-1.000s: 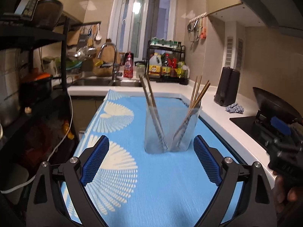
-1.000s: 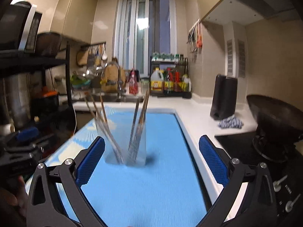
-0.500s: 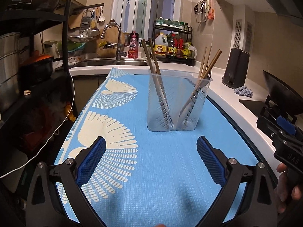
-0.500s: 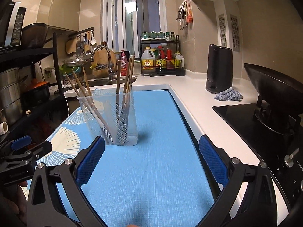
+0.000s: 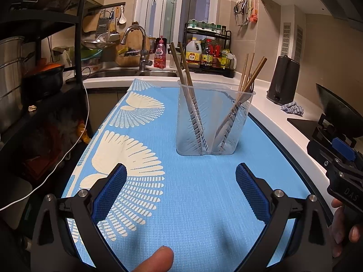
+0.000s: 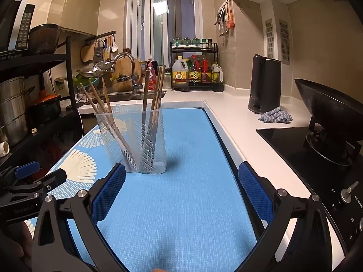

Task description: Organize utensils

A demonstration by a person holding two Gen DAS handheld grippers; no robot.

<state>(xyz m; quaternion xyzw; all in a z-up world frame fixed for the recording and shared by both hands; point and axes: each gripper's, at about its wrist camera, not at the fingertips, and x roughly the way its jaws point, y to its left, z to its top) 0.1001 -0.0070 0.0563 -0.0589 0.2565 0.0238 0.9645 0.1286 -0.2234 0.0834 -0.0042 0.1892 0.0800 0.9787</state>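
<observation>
A blue mat [image 5: 204, 204] covered the kitchen counter. The left gripper [image 5: 180, 193] and right gripper [image 6: 181, 190] gaped wide, empty. The clear holder [image 5: 214, 122], chopsticks [image 5: 186, 68] inside, stood mid-mat toward its far edge. Any grasp should probably take one stick's upper end

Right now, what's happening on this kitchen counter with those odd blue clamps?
A person holds a pair of tongs in each hand over a blue mat. Both the left tongs and the right tongs are open and hold nothing. Ahead of them stands a clear plastic holder with two compartments, wooden chopsticks leaning in each. The utensils appear sorted, with none lying loose on the mat.
</observation>
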